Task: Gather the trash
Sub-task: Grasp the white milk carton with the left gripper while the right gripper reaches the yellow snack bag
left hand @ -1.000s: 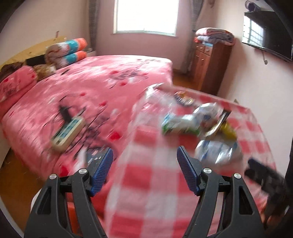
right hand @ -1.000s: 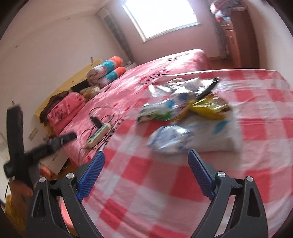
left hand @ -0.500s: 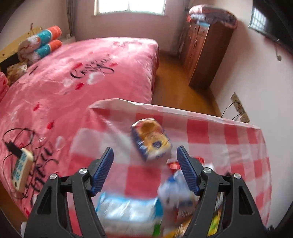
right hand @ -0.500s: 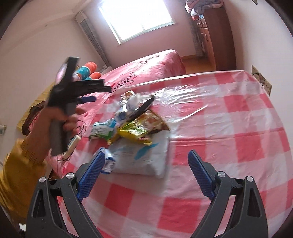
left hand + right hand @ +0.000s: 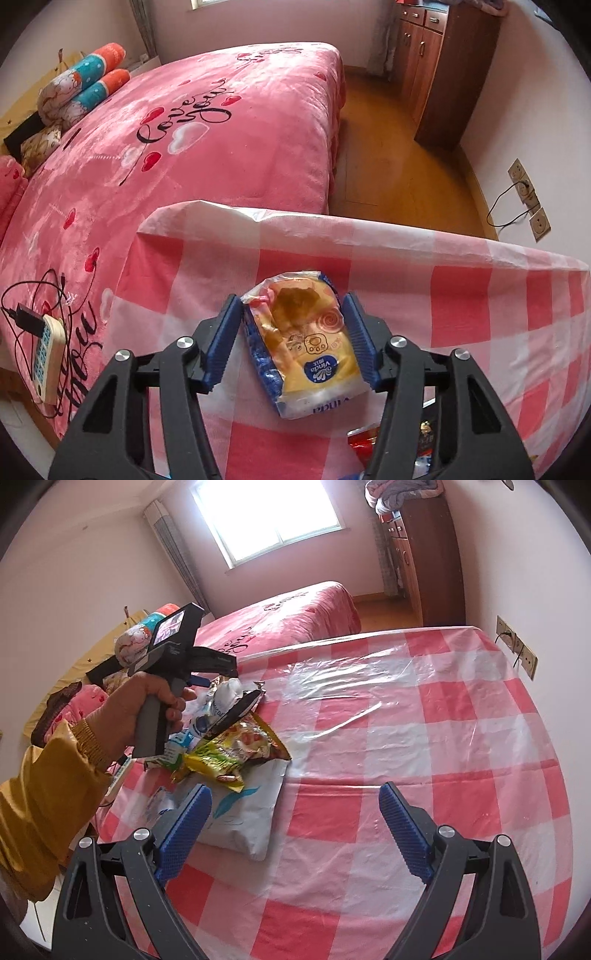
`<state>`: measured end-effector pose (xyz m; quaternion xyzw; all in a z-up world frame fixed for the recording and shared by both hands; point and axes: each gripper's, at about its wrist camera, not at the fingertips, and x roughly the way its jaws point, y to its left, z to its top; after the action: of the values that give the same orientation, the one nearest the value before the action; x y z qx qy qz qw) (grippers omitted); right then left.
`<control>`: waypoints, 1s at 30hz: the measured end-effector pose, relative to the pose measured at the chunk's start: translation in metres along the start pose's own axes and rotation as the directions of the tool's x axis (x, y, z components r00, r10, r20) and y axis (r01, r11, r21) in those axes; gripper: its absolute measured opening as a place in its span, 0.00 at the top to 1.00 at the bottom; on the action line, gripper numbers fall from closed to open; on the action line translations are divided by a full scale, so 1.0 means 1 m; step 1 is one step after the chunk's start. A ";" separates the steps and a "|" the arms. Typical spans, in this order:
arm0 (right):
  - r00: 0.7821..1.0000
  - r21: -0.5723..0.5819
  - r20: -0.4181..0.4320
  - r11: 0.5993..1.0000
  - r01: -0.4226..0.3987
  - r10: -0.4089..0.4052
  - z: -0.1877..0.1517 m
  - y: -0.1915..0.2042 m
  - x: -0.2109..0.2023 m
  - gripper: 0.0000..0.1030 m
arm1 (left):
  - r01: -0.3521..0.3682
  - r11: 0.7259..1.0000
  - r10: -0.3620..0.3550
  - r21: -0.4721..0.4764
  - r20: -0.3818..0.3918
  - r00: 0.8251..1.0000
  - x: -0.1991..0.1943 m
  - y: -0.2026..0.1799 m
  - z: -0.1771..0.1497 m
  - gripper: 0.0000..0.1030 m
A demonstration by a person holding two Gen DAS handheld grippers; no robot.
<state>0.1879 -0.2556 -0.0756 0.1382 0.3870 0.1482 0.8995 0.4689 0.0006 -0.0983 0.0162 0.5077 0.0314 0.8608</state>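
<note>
Where the checked surface (image 5: 461, 295) ends at its far edge, wood floor (image 5: 388, 147) opens beyond, with a pink bed (image 5: 203, 129) off the left side and a brown cabinet (image 5: 443, 66) against the wall; the right half of the surface (image 5: 424, 738), under clear plastic film, lies bare and free for moving; its right edge runs close to wall sockets (image 5: 517, 650).

Item, tissue pack (image 5: 306, 343): yellow and blue soft wrapper, torn open at its far end, printed logo near its near end; lies near the far left corner of the surface, between the blue pads of the left claw (image 5: 291, 339); jaws closing on it, pads at or just beside both its long sides, firm contact not certain.

Item, trash pile (image 5: 229, 738) near the left edge: yellow-green snack bag, white and blue wrappers, a dark strip, all atop a flat white bag (image 5: 240, 812).

Item, right claw (image 5: 295, 830): released, jaws wide, nothing between them, above the near part of the surface.

Item, hand (image 5: 136, 709) in a yellow sleeve (image 5: 40, 794), gripping the left claw's handle.

Obscured: in the right view the handle and hand hide the tissue pack and the left claw's jaws; red wrapper (image 5: 364, 439) is cut off behind the left claw's right arm; power strip (image 5: 48, 354) with cables on the bed.
</note>
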 end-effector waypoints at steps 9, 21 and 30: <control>1.000 -0.007 -0.011 1.000 0.018 -0.018 0.000 0.002 0.018 0.12 | 0.088 0.993 -0.089 0.074 0.010 0.996 -0.020 -0.009 -0.037 0.55; 0.999 0.037 -0.043 0.999 0.029 -0.027 -0.019 -0.005 0.018 0.12 | 0.209 0.968 -0.210 0.142 -0.006 0.978 -0.072 -0.025 -0.130 0.57; 0.998 0.015 -0.033 0.998 0.056 -0.056 -0.048 0.002 -0.017 0.12 | 0.265 0.940 -0.271 0.214 -0.003 0.963 -0.110 -0.054 -0.200 0.57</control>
<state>0.1410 -0.2532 -0.0959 0.1321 0.4067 0.1222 0.8956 0.2431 -0.0620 -0.1021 0.0390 0.4941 -0.1406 0.8571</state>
